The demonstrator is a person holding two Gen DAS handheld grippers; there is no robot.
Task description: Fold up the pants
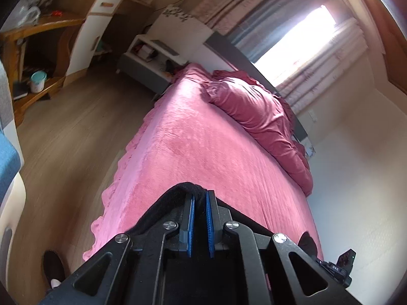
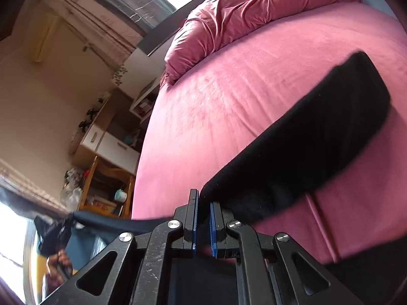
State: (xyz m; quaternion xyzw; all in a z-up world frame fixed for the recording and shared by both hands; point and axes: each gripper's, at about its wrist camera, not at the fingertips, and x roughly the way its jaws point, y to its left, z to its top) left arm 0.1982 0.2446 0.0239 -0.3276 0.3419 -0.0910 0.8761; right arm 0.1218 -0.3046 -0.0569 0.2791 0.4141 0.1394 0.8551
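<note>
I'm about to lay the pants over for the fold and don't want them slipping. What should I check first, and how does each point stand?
1. Left tongs shut on the black pants: ok, dark cloth sits between the blue pads.
2. Right tongs shut on the pants: ok, cloth runs into the gap.
3. Pink bedspread bare ahead of both tongs: ok.
4. Rumpled duvet clear of the landing spot: ok, it lies at the far end.
5. Pants free of twists: cannot tell, blurred.
6. Pant legs aligned: cannot tell.
</note>
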